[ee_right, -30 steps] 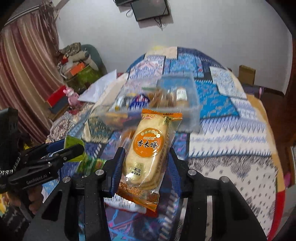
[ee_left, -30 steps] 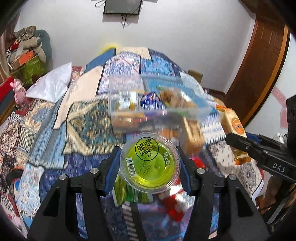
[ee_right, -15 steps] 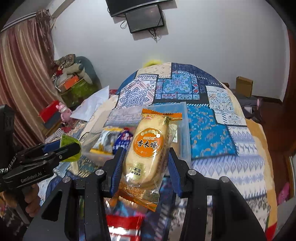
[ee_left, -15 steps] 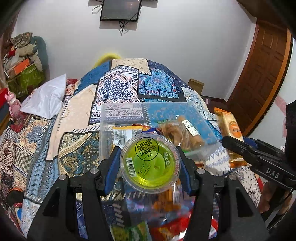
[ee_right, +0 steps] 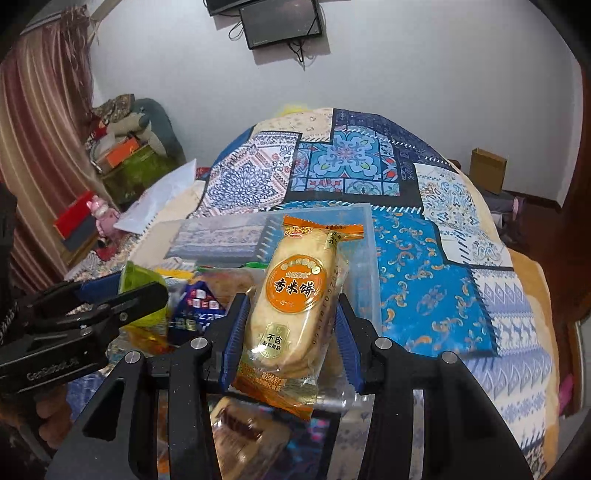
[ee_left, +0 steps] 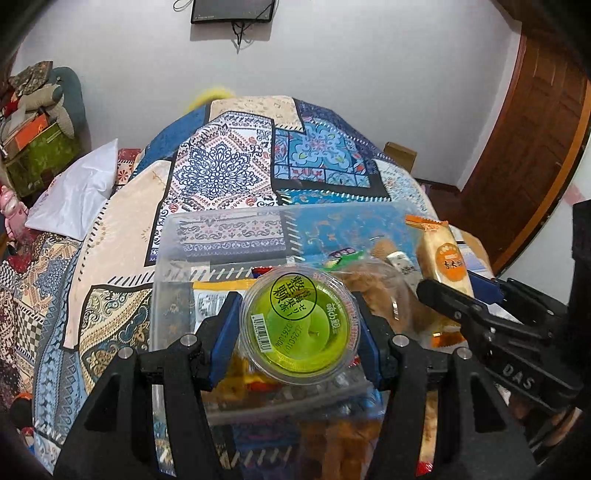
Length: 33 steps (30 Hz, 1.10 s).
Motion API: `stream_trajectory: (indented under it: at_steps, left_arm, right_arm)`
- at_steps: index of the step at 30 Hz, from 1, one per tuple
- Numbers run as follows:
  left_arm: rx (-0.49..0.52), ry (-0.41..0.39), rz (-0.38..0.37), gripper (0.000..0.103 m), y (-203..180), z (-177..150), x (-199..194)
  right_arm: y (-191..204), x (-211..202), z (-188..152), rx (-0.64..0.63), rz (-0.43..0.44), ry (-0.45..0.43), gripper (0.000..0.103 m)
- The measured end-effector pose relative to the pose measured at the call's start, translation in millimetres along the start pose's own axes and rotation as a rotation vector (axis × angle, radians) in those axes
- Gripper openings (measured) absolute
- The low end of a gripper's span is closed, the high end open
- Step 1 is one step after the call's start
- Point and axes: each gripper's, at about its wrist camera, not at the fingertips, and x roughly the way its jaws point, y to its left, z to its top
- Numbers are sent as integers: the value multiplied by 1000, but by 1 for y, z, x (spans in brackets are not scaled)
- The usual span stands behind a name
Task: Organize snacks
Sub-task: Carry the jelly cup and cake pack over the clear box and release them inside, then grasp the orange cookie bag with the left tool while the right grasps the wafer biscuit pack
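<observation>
My left gripper [ee_left: 299,325] has its jaws clamped on the green jelly cup [ee_left: 300,322], 1 blue pad on each side of the cup wall, sealed lid facing the camera. The cup hangs above the near half of the clear plastic bin [ee_left: 221,236], not touching it.

My right gripper [ee_right: 291,325] has its jaws clamped on the rice cracker pack [ee_right: 295,295], orange wrapper, pack upright between the pads with its top seal tilted toward the far side. It sits over the near right corner of the bin [ee_right: 365,258]. In the left wrist view the same pack [ee_left: 445,262] shows at the bin's right edge, just right of the cup.

Bin rests on the bed's patchwork quilt [ee_left: 236,173]. Already inside it: a yellow pack [ee_left: 218,288] at left, a blue pack [ee_right: 201,306], a bag of brown snacks [ee_left: 380,288] at right. More wrappers lie near the bin's front wall, too blurred to name.

White pillow [ee_left: 74,192] lies at the far left of the bed. Wall-mounted screen [ee_right: 282,22] is on the far wall.
</observation>
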Motion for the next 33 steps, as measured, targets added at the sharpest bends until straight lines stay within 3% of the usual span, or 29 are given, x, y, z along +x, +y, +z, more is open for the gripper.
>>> stream_trajectory:
  at_steps: [6,9,18,24,29,33]
  left_arm:
    - [-2,7,10,60,2,1,10]
    - [9,-17,4,60,0,2,-1]
    - [-7,-38,30,64,19,-9,-45]
    - [-3,25,85,67,43,-45,-54]
    - [-49,100,80,67,63,-75,-51]
    - [-35,130,71,67,60,-89,-48]
  right_arm:
    - [5,9,-3,-66,-42,25,45]
    - [5,5,-4,-68,-38,37,51]
    - [12,-25,-15,-29,28,53,51]
    - [35,-25,-41,-82,35,112,52]
    - [47,-7,-59,-131,-18,166,52]
    - [40,-8,-61,-112,-9,161,53]
